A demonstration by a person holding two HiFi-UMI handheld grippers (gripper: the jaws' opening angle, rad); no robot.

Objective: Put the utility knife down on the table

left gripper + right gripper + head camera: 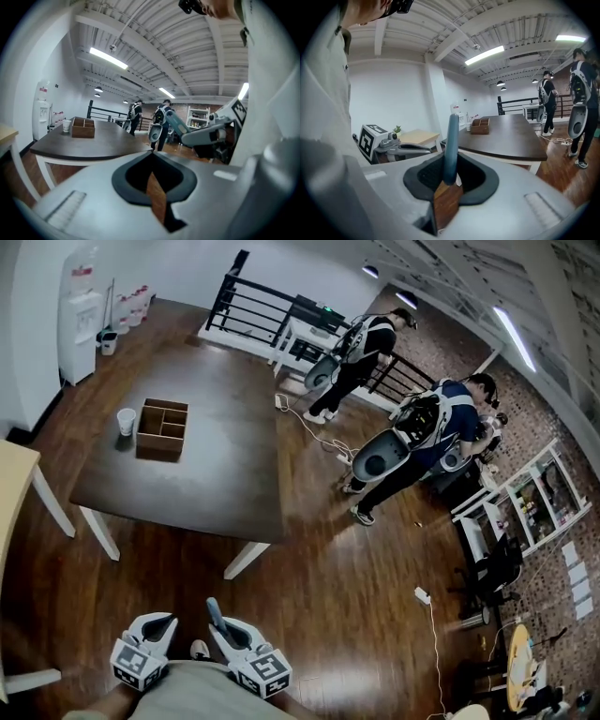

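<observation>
A blue-grey utility knife (215, 612) stands up from my right gripper (225, 632), which is shut on it low in the head view. In the right gripper view the knife (451, 140) rises upright out of the jaws of the right gripper (447, 187). My left gripper (161, 622) is beside it on the left, shut and empty. Only a thin slit of floor shows between the jaws of the left gripper (157, 187). The dark table (206, 465) lies well ahead of both grippers, over the wooden floor.
On the table's far left stand a divided wooden box (162, 428) and a white cup (126, 421). Two people (422, 437) with backpacks stand beyond the table by a black railing (253, 301). A pale table (14, 484) is at left, and a cable (323, 437) lies on the floor.
</observation>
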